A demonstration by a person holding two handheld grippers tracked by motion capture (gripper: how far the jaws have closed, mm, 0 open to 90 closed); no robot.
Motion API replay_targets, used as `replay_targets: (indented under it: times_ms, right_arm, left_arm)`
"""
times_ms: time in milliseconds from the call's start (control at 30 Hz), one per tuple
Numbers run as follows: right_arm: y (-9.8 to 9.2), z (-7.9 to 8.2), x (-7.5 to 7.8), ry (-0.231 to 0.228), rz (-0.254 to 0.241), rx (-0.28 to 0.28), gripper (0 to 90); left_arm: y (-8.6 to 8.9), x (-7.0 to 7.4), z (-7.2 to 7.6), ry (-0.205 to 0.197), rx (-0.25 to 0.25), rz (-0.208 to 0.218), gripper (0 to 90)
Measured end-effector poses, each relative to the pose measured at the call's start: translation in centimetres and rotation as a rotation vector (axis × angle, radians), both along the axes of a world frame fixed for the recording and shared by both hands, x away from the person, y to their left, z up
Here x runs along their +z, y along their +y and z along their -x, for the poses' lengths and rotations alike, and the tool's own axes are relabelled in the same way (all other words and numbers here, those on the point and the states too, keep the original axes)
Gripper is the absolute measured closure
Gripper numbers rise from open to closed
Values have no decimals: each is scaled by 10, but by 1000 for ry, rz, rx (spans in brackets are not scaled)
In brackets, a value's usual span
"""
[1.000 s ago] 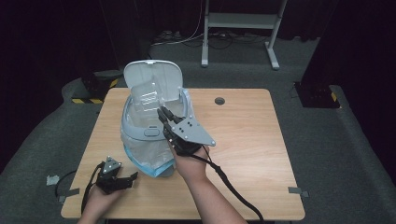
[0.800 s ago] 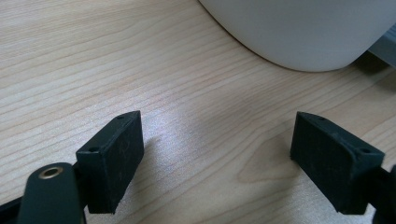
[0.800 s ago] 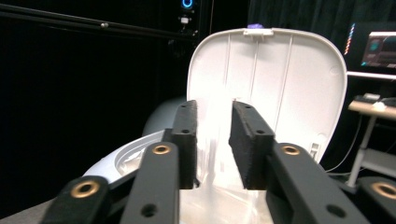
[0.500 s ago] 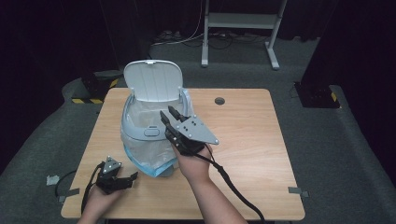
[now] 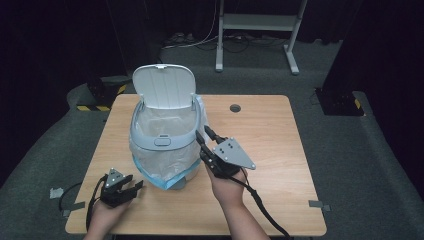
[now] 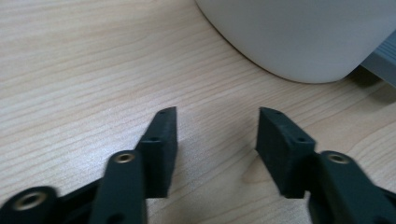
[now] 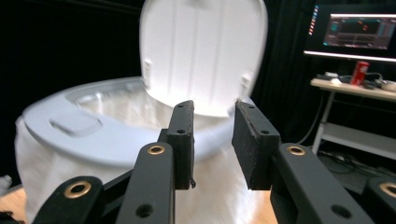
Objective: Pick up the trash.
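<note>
The right gripper [image 5: 209,136] is drawn back beside the bin [image 5: 162,142], jaws parted, empty; the left gripper [image 5: 131,186], just narrowed, is kept open near it

a wooden table [image 5: 280,125] has a small dark round hole [image 5: 235,108] near its far edge. behind it stands a white metal stand [image 5: 260,22], and a red can [image 7: 359,72] sits on a side desk [image 7: 355,91].

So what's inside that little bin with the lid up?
A clear plastic liner bag lines the trash bin, folded out over its sides under the grey rim ring. The lid stands open. The bottom is hidden by the rim.
</note>
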State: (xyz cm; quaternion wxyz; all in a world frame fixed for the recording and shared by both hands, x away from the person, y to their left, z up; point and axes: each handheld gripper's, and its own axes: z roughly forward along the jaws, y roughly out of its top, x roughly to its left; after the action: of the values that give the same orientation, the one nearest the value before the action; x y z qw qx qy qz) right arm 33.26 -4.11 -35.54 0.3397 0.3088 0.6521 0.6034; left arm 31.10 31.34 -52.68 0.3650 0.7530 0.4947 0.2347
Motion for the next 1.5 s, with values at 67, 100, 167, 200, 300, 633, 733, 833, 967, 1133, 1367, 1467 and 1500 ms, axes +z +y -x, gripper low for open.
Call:
replay_targets:
  times_ms: [67, 100, 167, 200, 300, 633, 733, 833, 967, 1133, 1367, 1467, 1500]
  right_arm:
    - [-7, 1, -6, 6, 10, -19, 681]
    - [-11, 2, -10, 13, 16, -31, 679]
    - [-18, 3, -17, 19, 26, -45, 679]
    - [-21, 3, -22, 24, 30, -50, 684]
    - [-30, 4, -37, 49, 33, -60, 718]
    - [-38, -9, -76, 129, 83, -83, 759]
    - [-35, -22, -83, 154, 80, -96, 738]
    - [-29, -36, -87, 174, 85, -109, 729]
    - [-21, -50, -90, 198, 95, -119, 729]
    - [-9, -62, -91, 218, 103, -111, 735]
    - [11, -66, -84, 219, 127, -62, 768]
    - [14, -63, -83, 210, 129, -44, 805]
    - [14, -62, -83, 209, 131, -46, 817]
  left_arm:
    - [-1, 0, 2, -18, 3, -12, 528]
    - [-1, 0, 2, -22, 3, -13, 539]
    - [-1, 1, 3, -39, 5, -9, 574]
    - [0, 2, 4, -49, 10, -5, 591]
    - [3, 5, 6, -74, 17, 20, 631]
    - [5, 42, -6, -200, 88, 46, 741]
    - [5, 65, -22, -259, 134, 44, 778]
    - [6, 80, -37, -292, 148, 50, 808]
    - [5, 91, -54, -297, 160, 98, 810]
    - [-7, 90, -67, -279, 143, 115, 845]
    - [-21, 85, -73, -266, 74, 131, 897]
    - [-28, 84, -72, -274, 75, 127, 898]
    - [-29, 83, -71, -275, 73, 133, 898]
